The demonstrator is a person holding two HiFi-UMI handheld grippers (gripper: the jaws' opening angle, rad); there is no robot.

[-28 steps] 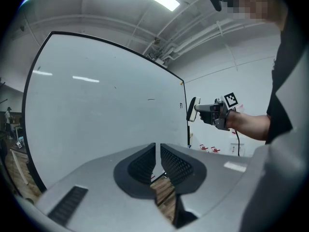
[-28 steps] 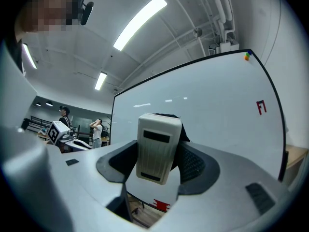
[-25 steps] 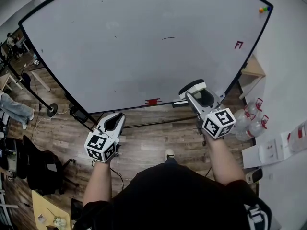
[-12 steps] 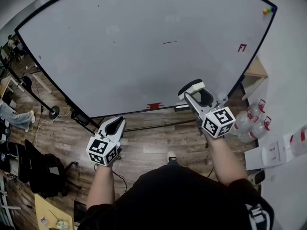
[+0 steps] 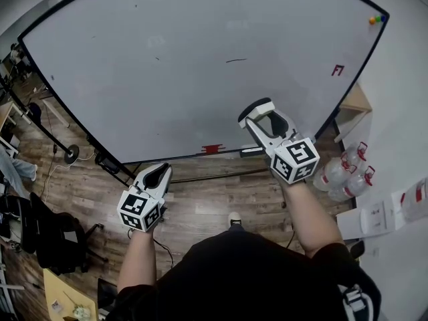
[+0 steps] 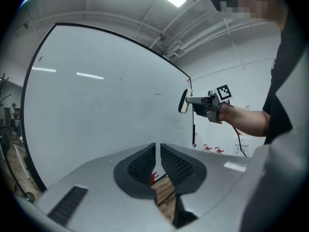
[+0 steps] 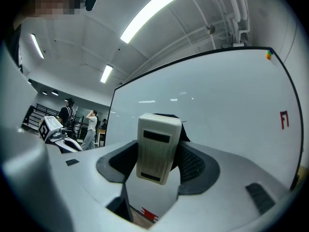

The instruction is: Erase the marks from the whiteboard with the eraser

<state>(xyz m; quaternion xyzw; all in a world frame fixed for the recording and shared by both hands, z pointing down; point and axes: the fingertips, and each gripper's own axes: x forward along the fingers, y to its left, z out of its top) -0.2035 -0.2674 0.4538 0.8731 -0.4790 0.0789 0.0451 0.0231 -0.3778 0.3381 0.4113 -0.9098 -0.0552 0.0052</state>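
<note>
We logged the right hand-held gripper (image 5: pixel 263 117) pinching the eraser (image 7: pixel 157 146) before the whiteboard (image 5: pixel 200 65), which bore a short black mark (image 5: pixel 235 60). The left hand-held gripper (image 6: pixel 158 162), jaws pressed together, held nothing.

The right gripper (image 5: pixel 262 116) holds the eraser (image 5: pixel 255 107) at the whiteboard (image 5: pixel 167 72), below a dark stroke (image 5: pixel 235 60); the left gripper (image 5: pixel 154 173) hangs over the floor (image 5: pixel 207 202).
</note>
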